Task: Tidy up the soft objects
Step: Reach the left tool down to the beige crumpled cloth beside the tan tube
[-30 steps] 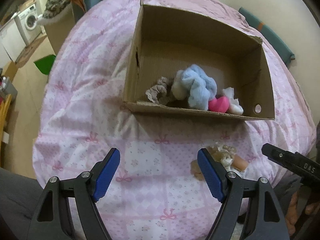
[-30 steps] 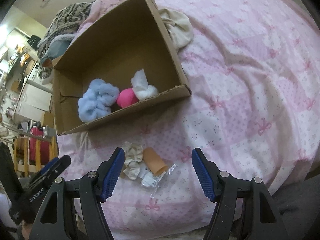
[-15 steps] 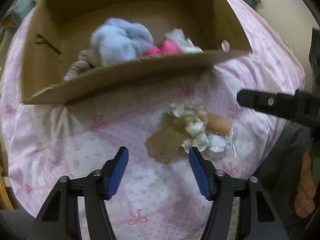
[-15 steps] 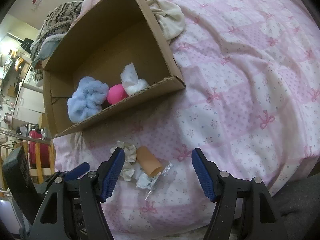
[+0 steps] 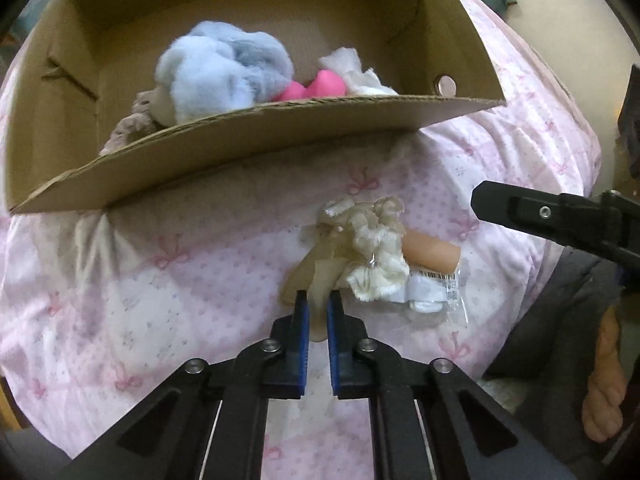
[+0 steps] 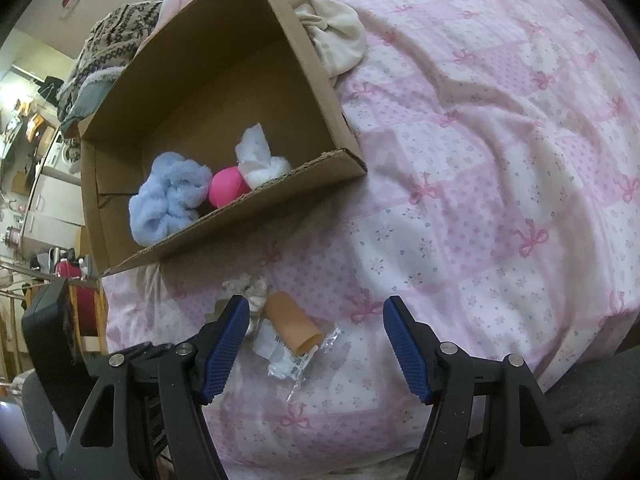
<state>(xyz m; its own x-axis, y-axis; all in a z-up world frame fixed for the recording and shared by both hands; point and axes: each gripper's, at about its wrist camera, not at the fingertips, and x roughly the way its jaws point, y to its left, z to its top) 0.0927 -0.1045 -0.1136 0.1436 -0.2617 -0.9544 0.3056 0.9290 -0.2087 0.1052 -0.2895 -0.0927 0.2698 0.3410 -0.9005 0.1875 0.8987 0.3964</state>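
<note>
Left hand-held gripper (image 5: 316,312) is clenched on the near end of the beige stocking (image 5: 310,276). It lies on the bed (image 5: 160,280), long axis running away from the jaws toward the cream scrunchie (image 5: 372,252). Cardboard box (image 5: 256,144) sits just beyond, straight ahead. Right hand-held gripper (image 6: 316,344) is released, hovering over the tan tube (image 6: 292,326) and packet (image 6: 284,356).

The cardboard box (image 5: 256,148) sits on the bed (image 5: 120,280), and inside it, against the near wall, lie a fluffy scrunchie (image 5: 224,68), a ball (image 5: 320,86) to its right, and a wad of cloth (image 5: 352,70) further right. In front of the box, on the bed, lies a small heap: a thin stocking (image 5: 312,276) at the left, a frilly scrunchie (image 5: 376,248) touching it, a tube (image 5: 432,254) just behind a plastic packet (image 5: 432,294) at the right. Behind the box's far right corner rests a bundled garment (image 6: 336,44).
</note>
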